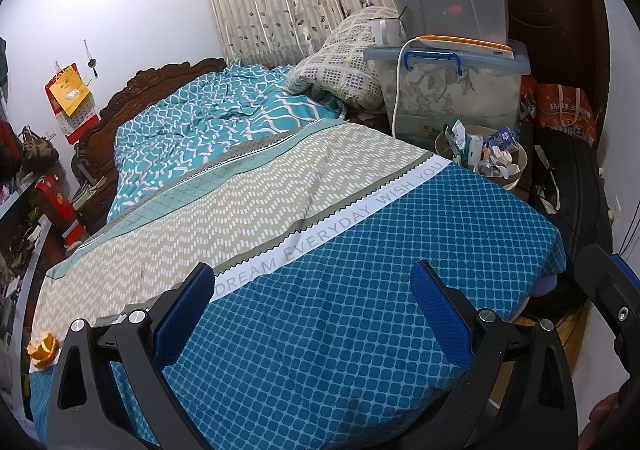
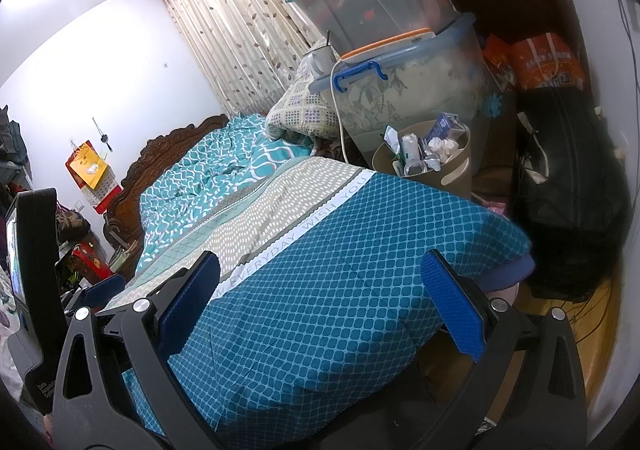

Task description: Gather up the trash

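A beige trash bin (image 1: 516, 175), full of wrappers and crumpled paper, stands on the floor beside the bed's far right edge; it also shows in the right wrist view (image 2: 456, 169). Orange peel (image 1: 42, 350) lies on the bed at the near left edge. My left gripper (image 1: 314, 278) is open and empty over the blue patterned bedspread (image 1: 360, 270). My right gripper (image 2: 320, 270) is open and empty over the same bedspread (image 2: 340, 270). The right gripper's body shows at the right edge of the left wrist view (image 1: 608, 290).
Stacked clear storage boxes (image 1: 448, 49) with a mug and a white cable stand behind the bin. A rolled quilt (image 1: 340, 61) lies at the bed's far end. A black bag (image 2: 568, 189) and orange bags (image 2: 540, 61) sit right of the bin. Cluttered shelves line the left.
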`<state>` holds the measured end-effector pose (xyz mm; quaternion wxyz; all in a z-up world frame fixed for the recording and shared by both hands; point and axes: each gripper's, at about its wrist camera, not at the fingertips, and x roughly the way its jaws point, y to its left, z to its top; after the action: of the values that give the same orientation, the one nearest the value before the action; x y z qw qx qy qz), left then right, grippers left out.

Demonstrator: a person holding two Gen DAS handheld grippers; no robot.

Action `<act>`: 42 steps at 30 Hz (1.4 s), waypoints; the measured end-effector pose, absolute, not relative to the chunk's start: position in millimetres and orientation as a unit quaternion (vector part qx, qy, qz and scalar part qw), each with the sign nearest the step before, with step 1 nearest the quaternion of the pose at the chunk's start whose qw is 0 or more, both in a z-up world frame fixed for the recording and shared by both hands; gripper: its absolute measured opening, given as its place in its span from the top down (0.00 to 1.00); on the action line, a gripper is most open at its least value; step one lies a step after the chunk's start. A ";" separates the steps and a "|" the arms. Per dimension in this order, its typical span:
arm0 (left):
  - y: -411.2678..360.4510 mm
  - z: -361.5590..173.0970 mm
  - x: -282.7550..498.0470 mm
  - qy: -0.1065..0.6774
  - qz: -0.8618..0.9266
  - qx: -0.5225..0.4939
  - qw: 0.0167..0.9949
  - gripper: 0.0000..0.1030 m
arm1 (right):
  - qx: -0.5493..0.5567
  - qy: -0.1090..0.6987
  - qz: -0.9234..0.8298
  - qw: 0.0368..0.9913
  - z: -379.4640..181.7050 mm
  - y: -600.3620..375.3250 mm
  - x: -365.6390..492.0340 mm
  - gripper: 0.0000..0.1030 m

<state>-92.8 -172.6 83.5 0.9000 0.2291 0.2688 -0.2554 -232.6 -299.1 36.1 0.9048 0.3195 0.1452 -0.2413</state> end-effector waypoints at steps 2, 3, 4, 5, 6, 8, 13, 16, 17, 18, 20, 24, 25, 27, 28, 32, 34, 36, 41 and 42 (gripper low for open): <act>-172.6 83.5 -92.8 0.269 -0.255 0.229 0.900 0.08 | 0.319 0.145 -0.241 0.905 36.2 -298.9 -232.6 0.03; -172.5 83.5 -92.7 0.269 -0.255 0.229 0.900 0.08 | 0.319 0.145 -0.241 0.905 36.2 -298.9 -232.5 0.03; -172.4 83.5 -92.6 0.269 -0.255 0.229 0.900 0.08 | 0.319 0.145 -0.241 0.905 36.2 -299.0 -232.6 0.03; -172.5 83.5 -92.7 0.269 -0.255 0.229 0.900 0.08 | 0.319 0.145 -0.241 0.905 36.2 -298.9 -232.5 0.03; -172.4 83.5 -92.7 0.269 -0.255 0.229 0.900 0.08 | 0.320 0.145 -0.241 0.905 36.1 -299.1 -232.6 0.03; -172.4 83.6 -92.7 0.269 -0.256 0.229 0.900 0.08 | 0.320 0.145 -0.241 0.905 36.2 -298.9 -232.6 0.03; -172.4 84.2 -92.6 0.268 -0.255 0.229 0.900 0.08 | 0.319 0.145 -0.241 0.905 36.2 -298.9 -232.4 0.03; -172.4 84.2 -92.6 0.269 -0.255 0.229 0.900 0.08 | 0.320 0.145 -0.241 0.905 36.2 -299.0 -232.6 0.03; -172.2 84.2 -92.4 0.269 -0.255 0.229 0.900 0.08 | 0.320 0.145 -0.241 0.905 36.2 -298.9 -232.7 0.03; -172.5 84.1 -92.7 0.269 -0.255 0.229 0.900 0.08 | 0.320 0.145 -0.241 0.905 36.2 -298.9 -232.7 0.03; -172.4 84.2 -92.7 0.268 -0.255 0.229 0.900 0.08 | 0.320 0.145 -0.241 0.905 36.2 -298.7 -232.5 0.03; -171.9 84.3 -92.3 0.269 -0.255 0.229 0.900 0.08 | 0.320 0.145 -0.241 0.905 36.3 -298.9 -232.6 0.03; -172.1 84.2 -92.5 0.268 -0.255 0.229 0.900 0.08 | 0.320 0.145 -0.241 0.905 36.3 -298.9 -232.6 0.03; -171.9 84.1 -92.2 0.269 -0.255 0.229 0.900 0.08 | 0.320 0.145 -0.241 0.905 36.2 -299.0 -232.5 0.03; -171.8 84.4 -91.8 0.269 -0.254 0.229 0.900 0.08 | 0.320 0.145 -0.241 0.905 36.2 -299.0 -232.5 0.03; -170.8 85.3 -90.1 0.271 -0.252 0.228 0.901 0.08 | 0.320 0.145 -0.241 0.905 36.3 -298.8 -232.6 0.03; -170.8 85.3 -90.4 0.271 -0.252 0.228 0.901 0.08 | 0.320 0.145 -0.241 0.904 36.3 -298.8 -232.6 0.03; -170.9 85.2 -90.5 0.271 -0.252 0.228 0.901 0.08 | 0.320 0.145 -0.241 0.904 36.3 -299.0 -232.6 0.03; -171.2 85.3 -90.5 0.271 -0.252 0.229 0.900 0.08 | 0.321 0.146 -0.241 0.904 33.9 -297.0 -232.4 0.03; -171.3 85.3 -90.6 0.271 -0.252 0.229 0.900 0.08 | 0.321 0.146 -0.241 0.904 34.1 -297.7 -232.4 0.03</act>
<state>-90.6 -171.3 85.3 0.9003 0.2287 0.2712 -0.2521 -232.4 -297.7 34.1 0.9042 0.3210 0.1459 -0.2412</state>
